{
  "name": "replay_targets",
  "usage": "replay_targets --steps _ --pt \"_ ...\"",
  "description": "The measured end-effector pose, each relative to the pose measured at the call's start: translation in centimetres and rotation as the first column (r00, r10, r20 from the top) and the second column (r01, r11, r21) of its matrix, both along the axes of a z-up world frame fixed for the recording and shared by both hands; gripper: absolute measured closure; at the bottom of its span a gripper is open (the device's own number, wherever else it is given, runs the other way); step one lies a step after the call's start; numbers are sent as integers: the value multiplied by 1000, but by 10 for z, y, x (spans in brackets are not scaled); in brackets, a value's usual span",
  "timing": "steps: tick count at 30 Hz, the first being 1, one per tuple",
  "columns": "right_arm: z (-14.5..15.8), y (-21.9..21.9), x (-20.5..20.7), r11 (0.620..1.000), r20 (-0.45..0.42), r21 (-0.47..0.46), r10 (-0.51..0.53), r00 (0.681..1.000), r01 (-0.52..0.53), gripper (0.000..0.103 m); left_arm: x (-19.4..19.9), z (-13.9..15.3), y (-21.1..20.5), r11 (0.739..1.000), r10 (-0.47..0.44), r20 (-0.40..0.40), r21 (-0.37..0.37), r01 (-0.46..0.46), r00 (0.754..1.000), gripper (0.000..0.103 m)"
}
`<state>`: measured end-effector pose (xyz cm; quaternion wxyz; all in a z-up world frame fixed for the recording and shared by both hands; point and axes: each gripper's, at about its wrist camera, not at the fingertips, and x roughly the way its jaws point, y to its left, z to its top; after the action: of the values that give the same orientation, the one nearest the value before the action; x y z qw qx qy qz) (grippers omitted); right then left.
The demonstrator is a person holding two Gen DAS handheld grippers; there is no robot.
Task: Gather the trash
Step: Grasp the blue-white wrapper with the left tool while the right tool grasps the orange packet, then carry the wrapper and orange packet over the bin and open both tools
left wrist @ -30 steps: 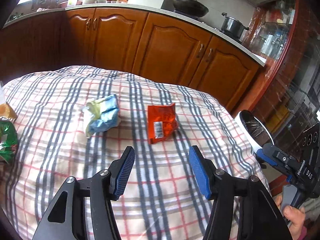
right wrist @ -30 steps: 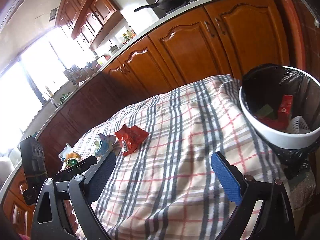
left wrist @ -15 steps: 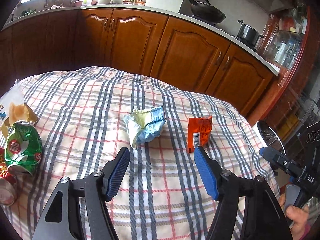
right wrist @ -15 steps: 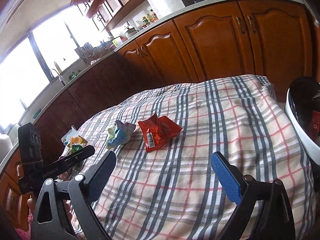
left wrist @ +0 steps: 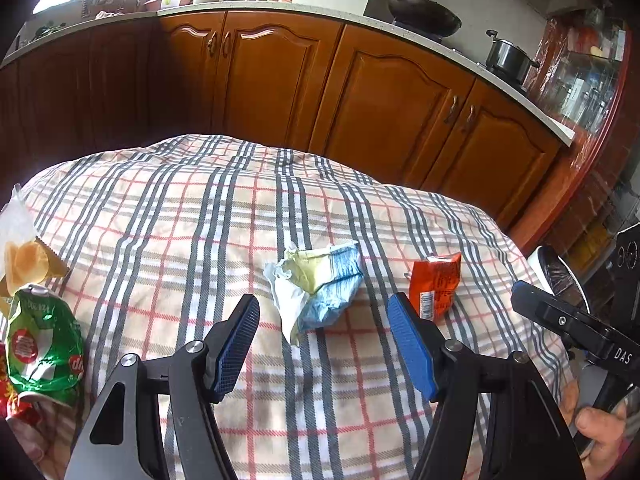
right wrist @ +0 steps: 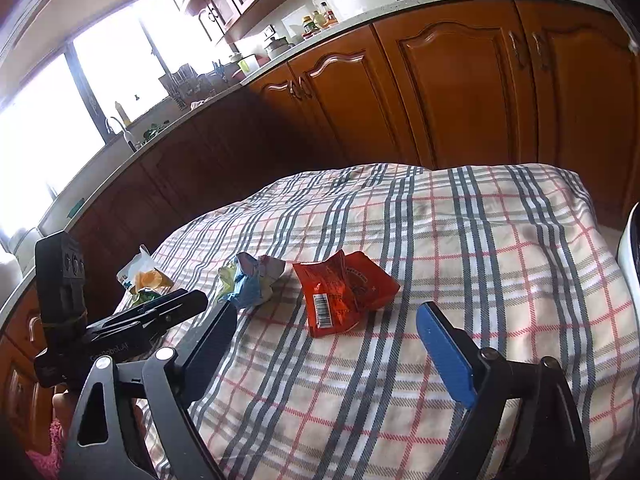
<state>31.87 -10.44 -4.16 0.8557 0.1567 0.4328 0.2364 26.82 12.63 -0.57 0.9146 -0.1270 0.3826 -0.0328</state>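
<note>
Both grippers are hanging low over the plaid tablecloth, tilted down at it, nothing in either one. My left gripper has its blue pads spread wide, and the crumpled blue-yellow wrapper sits just past the tips at about 12 o'clock, lying flat on the cloth between the finger lines. The orange snack packet is at roughly 2 o'clock from there, right behind the tip of the right-side pad.

On the right wrist cam, my right gripper is wide apart too, with the same orange packet at 12 o'clock, just ahead of the tips and not touching. The blue-yellow wrapper is at 10 o'clock beside it.

More trash sits at the table's left edge: a green chip bag and an open pack with yellowish crisps. A white bin rim peeks in at 3 o'clock.
</note>
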Motion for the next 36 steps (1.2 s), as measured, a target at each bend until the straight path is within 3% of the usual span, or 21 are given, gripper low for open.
replay_targets --steps 8,11,13,15,19,36 --pt "-19 18 31 999 -36 -33 20 999 -21 42 39 -15 13 1000 1 -39 -28 -2 999 39" --pt "-28 23 38 998 -52 -48 25 998 -28 55 48 -24 14 998 -19 -60 -53 16 998 56" --pt "-35 25 40 998 -71 -52 30 997 -34 80 54 -31 13 996 -50 -75 -82 43 996 79" --pt "-38 25 39 998 -78 -57 31 996 -35 94 57 -33 9 996 -64 -76 -64 59 995 91" --pt "-32 20 30 998 -58 -57 29 998 -32 98 55 -29 1 995 -88 -45 -41 87 995 97" --pt "0 -66 -23 994 -11 -4 -105 994 105 99 1 9 -69 973 -228 66 -13 229 972 97"
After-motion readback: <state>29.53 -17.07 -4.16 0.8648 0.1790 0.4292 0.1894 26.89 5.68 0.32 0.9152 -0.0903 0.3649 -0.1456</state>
